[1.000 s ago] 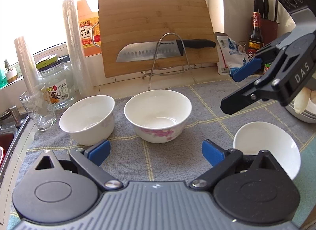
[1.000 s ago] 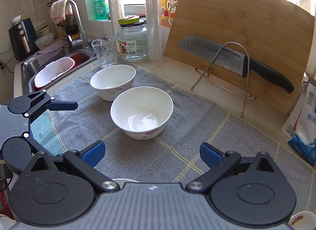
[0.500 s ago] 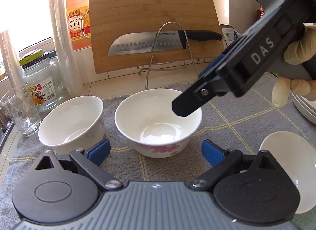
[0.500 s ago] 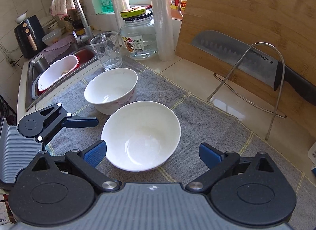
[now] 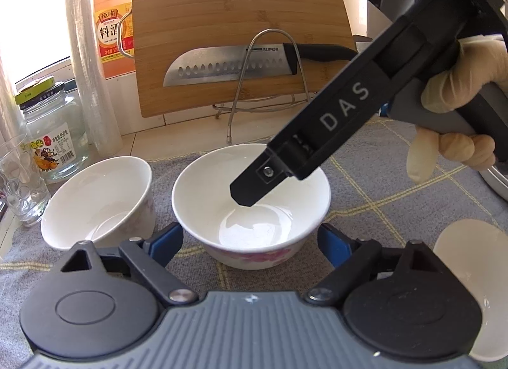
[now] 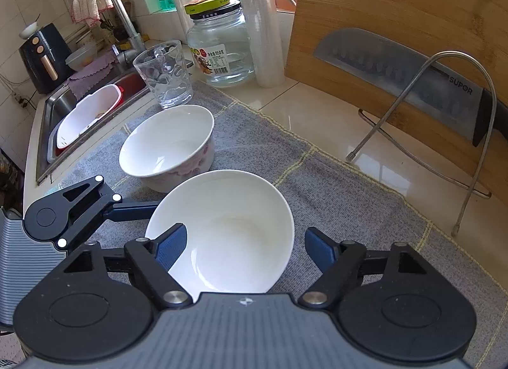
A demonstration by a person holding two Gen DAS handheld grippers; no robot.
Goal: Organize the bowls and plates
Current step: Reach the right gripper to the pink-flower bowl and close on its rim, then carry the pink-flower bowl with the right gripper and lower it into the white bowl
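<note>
Centre bowl (image 5: 250, 207): white glazed ceramic with a pink flower band low on its outer wall, standing upright on the grey cloth (image 6: 333, 197) that covers the table. It is empty. A second bowl (image 5: 98, 200) of similar form stands just beside it, toward the sink (image 6: 57, 108); whether the two walls touch cannot be told from either view. A shallow white dish (image 5: 473, 277) lies apart on the opposite side.

Handling, as judged: rigid, moderately heavy for its size, glossy and therefore slippery, and liable to chip or break if knocked or dropped. The thin flared rim is the natural hold, one pad inside the wall and one outside.

Right tool (image 6: 244, 245): its jaws have just been closing. One blue pad (image 6: 171, 245) lies inside the bowl, over the near rim; the other stands outside and clear of the wall, so the jaws are apart with the rim between them and no grip made. A gloved hand (image 5: 463, 115) carries it.

Left tool (image 5: 250, 242): its jaws have likewise just been closing and flank the near wall of the same bowl, apart, pressing on nothing that can be seen.

Behind: glass (image 6: 163, 74), jar (image 6: 219, 48), cutting board (image 5: 241, 32) with knife (image 5: 228, 66) on a wire stand (image 5: 270, 83).
</note>
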